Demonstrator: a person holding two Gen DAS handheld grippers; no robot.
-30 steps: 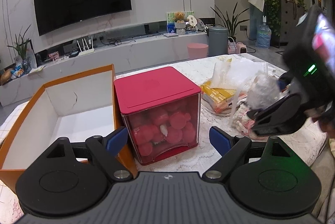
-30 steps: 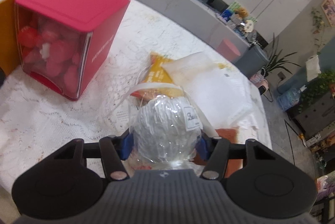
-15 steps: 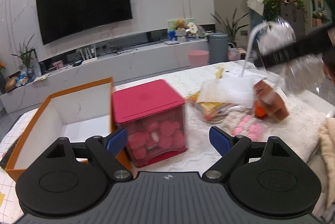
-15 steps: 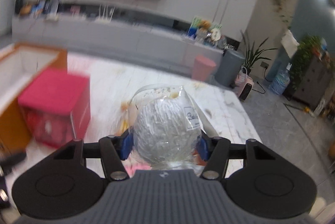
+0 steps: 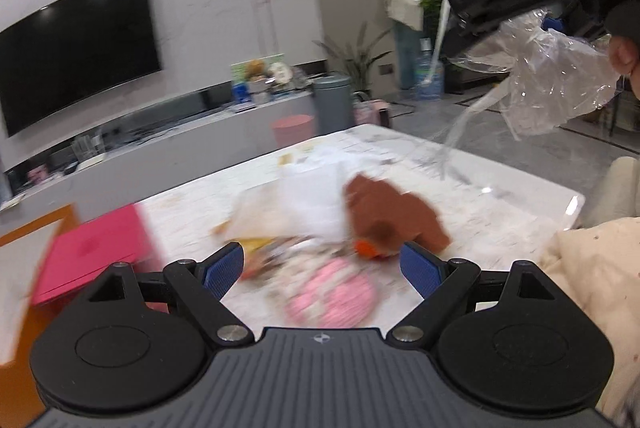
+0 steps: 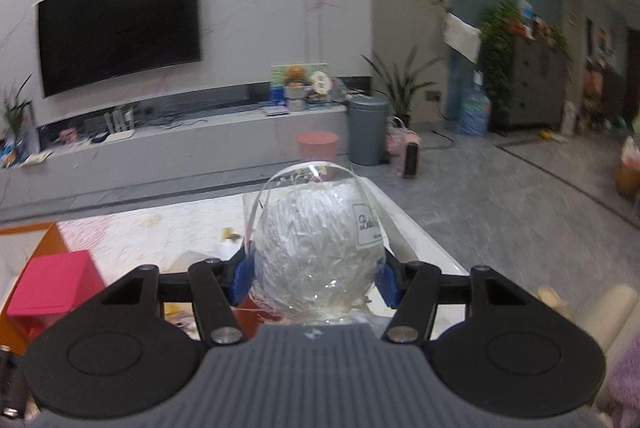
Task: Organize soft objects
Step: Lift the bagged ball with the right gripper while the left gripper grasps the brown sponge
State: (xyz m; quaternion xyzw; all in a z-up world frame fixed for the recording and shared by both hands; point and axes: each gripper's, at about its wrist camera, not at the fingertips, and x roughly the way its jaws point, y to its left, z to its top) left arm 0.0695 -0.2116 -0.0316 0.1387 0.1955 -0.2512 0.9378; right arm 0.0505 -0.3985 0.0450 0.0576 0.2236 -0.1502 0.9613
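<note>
Right claw (image 6: 316, 274) clamps the bagged white ball (image 6: 316, 248), both blue pads against its sides. Ball held above the counter (image 6: 168, 232). Left claw (image 5: 322, 268) gapes wide, empty, over the pink plush (image 5: 332, 298).

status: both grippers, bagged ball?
Right gripper shut on bagged ball, lifted clear of table. Left gripper open, empty, over pink plush. Nothing blocking.

Table (image 5: 500, 204): you see the heap of soft things (image 5: 320, 224) on it, ahead of your left gripper (image 5: 322, 264).
Lidded box (image 5: 92, 252): left of the heap.
Open carton (image 5: 24, 228): left of that box.
Wrapped ball (image 6: 316, 248): between your right gripper's (image 6: 314, 280) fingers, above the table.
</note>
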